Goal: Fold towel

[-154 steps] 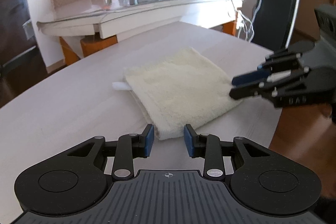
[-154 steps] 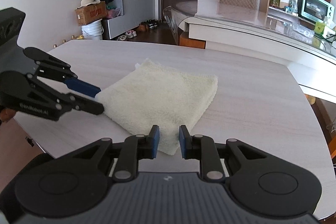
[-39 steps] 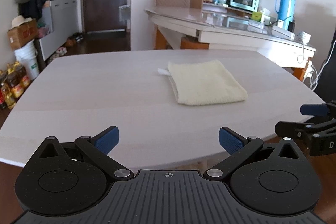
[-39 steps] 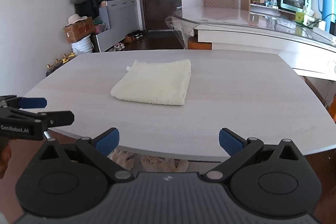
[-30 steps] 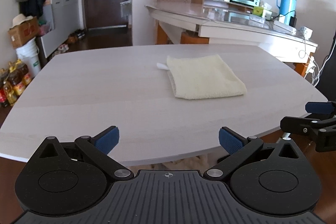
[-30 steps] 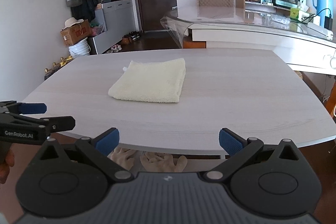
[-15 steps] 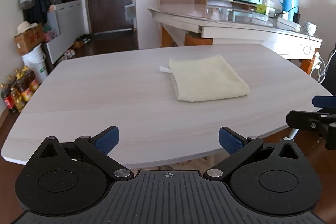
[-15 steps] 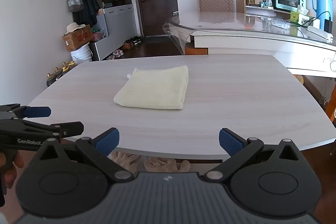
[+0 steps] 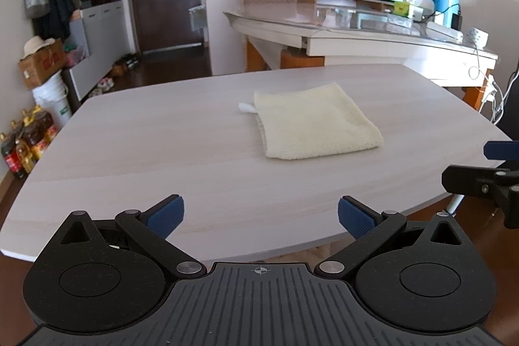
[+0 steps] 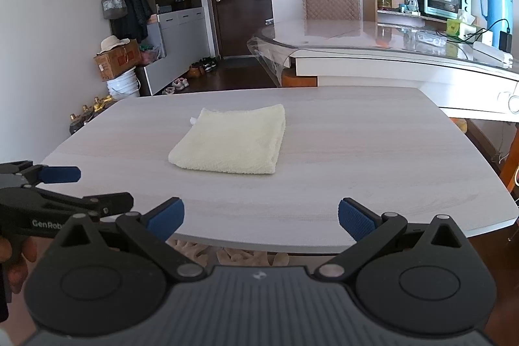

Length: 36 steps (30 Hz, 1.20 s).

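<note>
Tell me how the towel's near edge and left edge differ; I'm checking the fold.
On the towel, the near edge is a thick rounded roll, while the left edge shows thin stacked layers. A white tag sticks out at the left edge's far end; the near edge has none. Both lie flat on the table.

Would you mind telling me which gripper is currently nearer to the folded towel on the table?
Neither clearly. The left gripper and right gripper both hover open at the table's near edge, well short of the towel; it lies ahead-right of the left, slightly ahead-left of the right.
</note>
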Each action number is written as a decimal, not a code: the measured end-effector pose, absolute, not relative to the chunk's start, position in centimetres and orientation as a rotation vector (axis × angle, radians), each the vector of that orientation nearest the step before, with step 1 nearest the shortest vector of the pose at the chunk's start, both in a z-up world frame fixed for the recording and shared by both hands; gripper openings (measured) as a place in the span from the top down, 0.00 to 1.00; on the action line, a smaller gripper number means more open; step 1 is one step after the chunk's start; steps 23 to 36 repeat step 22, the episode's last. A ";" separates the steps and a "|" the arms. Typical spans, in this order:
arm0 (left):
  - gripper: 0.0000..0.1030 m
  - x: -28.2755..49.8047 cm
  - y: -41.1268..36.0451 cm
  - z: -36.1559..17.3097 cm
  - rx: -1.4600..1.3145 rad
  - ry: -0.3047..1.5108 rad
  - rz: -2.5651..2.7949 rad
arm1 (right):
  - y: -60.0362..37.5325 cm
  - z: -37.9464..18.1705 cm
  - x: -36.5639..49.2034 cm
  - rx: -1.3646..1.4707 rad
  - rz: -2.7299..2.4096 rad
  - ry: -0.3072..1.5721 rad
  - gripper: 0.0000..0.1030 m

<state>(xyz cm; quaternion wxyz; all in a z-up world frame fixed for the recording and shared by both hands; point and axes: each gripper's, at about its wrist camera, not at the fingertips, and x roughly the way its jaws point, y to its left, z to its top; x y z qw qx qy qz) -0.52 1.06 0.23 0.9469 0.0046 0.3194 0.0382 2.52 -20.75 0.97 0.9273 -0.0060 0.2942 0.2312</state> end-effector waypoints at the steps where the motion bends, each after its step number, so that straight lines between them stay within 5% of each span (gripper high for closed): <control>1: 0.00 -0.4 1.0 0.2 0.009 0.651 0.077 | -20.7 1.0 2.6 -0.014 0.474 0.603 0.01; 36: 0.00 0.8 1.3 0.1 0.024 0.640 0.071 | -19.8 0.3 4.0 -0.023 0.484 0.616 0.01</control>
